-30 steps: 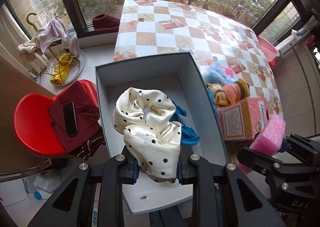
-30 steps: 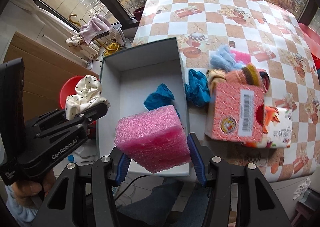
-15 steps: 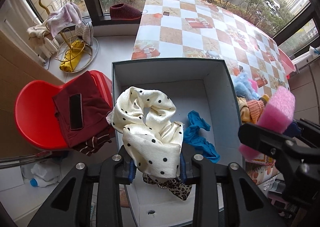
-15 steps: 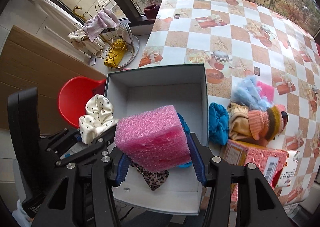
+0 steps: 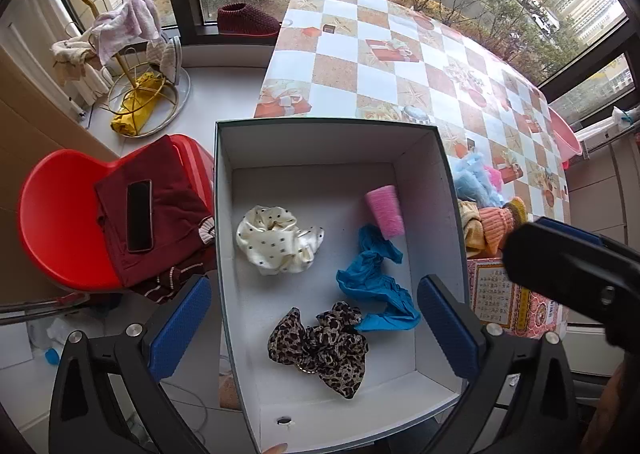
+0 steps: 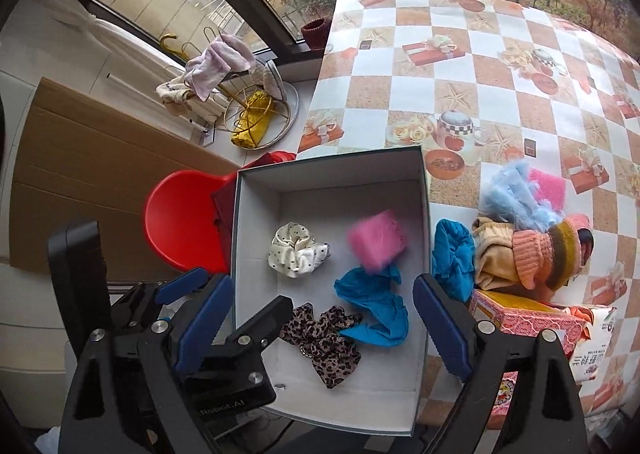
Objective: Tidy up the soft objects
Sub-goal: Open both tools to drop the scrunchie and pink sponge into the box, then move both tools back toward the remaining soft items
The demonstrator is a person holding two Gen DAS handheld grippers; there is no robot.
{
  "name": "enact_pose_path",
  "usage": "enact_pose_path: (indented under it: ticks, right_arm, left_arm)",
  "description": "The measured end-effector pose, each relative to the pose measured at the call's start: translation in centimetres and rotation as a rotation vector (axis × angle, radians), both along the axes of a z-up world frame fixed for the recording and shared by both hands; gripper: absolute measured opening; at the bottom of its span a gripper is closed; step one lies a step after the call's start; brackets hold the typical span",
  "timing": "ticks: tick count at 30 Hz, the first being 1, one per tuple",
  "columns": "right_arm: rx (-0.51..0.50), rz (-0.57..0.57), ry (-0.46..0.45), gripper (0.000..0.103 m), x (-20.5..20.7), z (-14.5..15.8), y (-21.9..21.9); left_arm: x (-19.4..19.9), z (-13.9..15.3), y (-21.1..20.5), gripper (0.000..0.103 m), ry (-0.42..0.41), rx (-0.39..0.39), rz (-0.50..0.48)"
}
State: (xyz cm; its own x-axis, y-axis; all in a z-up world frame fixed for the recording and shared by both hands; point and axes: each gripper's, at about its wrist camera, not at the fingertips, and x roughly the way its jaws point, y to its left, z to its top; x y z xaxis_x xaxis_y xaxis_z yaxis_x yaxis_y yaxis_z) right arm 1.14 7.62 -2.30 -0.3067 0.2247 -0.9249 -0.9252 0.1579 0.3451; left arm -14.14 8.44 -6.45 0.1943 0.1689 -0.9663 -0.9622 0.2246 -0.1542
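An open white-lined box (image 5: 328, 124) holds a cream polka-dot scrunchie (image 5: 276, 240), a pink foam block (image 5: 385, 210), a crumpled blue cloth (image 5: 374, 282) and a leopard-print scrunchie (image 5: 320, 346). My left gripper (image 5: 314, 328) hangs above the box. Its jaws are opening wide and nothing is between the pads. My right gripper (image 6: 322, 322) is also over the box with its jaws opening and nothing gripped. Below it the pink foam block (image 6: 376, 240) looks blurred, next to the cream scrunchie (image 6: 298, 254).
Right of the box, a blue scrunchie (image 6: 452, 258), knitted pieces (image 6: 532, 254), light-blue fluff (image 6: 512, 194) and a pink carton (image 6: 520, 318) lie on the checkered tablecloth (image 6: 460, 66). A red chair (image 5: 60, 222) with a maroon garment and phone (image 5: 140, 214) stands left.
Both grippers opened. The cream scrunchie dropped from the left one into the box, and the pink foam block left the right one and is now inside the box.
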Motion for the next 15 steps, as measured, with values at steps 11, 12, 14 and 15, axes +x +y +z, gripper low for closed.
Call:
enact_pose_path:
  ticks: [11, 12, 14, 15]
  right_arm:
    - [0.044, -0.117, 0.012, 0.103, 5.4, 3.2, -3.0]
    - [0.046, -0.133, 0.014, 0.103, 6.1, 3.4, -3.5]
    - [0.05, -0.175, 0.015, 0.103, 8.0, 3.8, -4.4]
    - [0.05, -0.2, 0.01, 0.103, 9.2, 3.9, -5.0]
  left_arm:
    - [2.2, 1.3, -0.2, 0.103, -0.055, -0.03, -0.034]
    - [2.7, 1.4, -0.3, 0.103, -0.057, -0.032, -0.043]
    - [3.6, 1.6, -0.4, 0.103, -0.057, -0.038, -0.063]
    - [4.0, 1.6, -0.5, 0.103, -0.054, -0.041, -0.073]
